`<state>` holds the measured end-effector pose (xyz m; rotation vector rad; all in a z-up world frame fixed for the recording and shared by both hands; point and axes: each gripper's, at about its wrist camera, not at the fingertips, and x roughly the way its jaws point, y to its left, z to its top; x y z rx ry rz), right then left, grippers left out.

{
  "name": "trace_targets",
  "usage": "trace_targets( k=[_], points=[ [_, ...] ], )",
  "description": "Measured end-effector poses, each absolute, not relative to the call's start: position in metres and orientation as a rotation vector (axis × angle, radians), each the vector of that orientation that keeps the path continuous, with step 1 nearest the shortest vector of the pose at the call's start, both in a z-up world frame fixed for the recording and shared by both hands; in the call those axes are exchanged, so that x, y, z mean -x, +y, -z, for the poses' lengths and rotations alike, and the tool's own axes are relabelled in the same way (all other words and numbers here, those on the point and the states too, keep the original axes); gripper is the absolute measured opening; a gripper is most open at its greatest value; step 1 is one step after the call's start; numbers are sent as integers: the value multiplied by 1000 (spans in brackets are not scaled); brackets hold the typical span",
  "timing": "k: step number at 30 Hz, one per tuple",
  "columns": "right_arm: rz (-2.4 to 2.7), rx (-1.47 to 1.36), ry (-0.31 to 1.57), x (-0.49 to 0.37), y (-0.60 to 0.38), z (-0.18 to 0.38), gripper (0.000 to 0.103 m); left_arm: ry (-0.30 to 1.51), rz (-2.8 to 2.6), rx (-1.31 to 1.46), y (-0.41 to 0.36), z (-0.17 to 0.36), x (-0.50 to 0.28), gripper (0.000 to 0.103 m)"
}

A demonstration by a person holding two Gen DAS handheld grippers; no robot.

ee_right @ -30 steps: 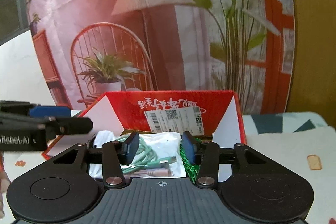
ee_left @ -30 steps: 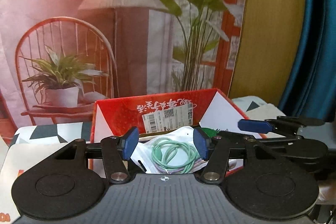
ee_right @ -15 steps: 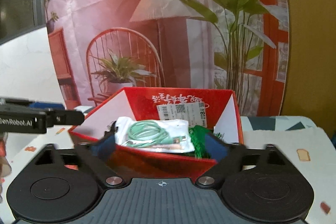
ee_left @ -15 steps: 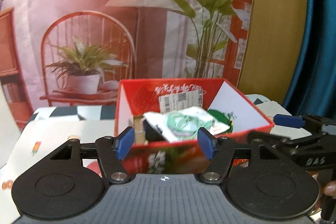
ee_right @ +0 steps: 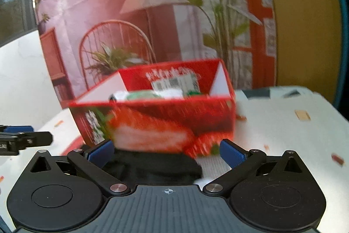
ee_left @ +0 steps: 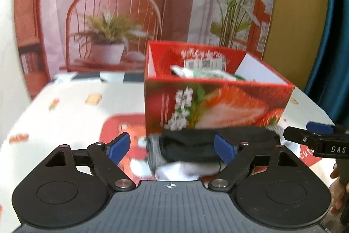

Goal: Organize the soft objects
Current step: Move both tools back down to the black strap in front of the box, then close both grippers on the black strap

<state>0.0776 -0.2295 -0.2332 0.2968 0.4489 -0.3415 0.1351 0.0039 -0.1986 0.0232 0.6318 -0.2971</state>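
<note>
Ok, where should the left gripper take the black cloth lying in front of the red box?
Judging from the blurred view, pinch the black cloth at its raised middle fold, coming from above and the near side: the red box blocks the far side. The left gripper is open.

Table [ee_left: 65, 115] covered with white cloth printed with small motifs. Red strawberry-print box [ee_left: 216, 106] set on it. Dark and white soft items [ee_left: 187, 145] laid just before box, on red mat [ee_left: 117, 126].

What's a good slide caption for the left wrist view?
Open left gripper over dark folded cloth in front of the red strawberry box.
</note>
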Motion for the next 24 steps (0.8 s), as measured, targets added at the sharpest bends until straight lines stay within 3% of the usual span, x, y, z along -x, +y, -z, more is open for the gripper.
trace_targets(
  k=[11, 18, 24],
  points=[
    [374, -328, 497, -74, -235, 263, 84, 711, 266, 33, 11, 221, -154, 83],
    [344, -327, 497, -100, -244, 264, 67, 737, 269, 81, 10, 224, -169, 69],
    [389, -339, 561, -115, -249, 286, 66, 752, 261, 92, 11, 232, -175, 67]
  ],
)
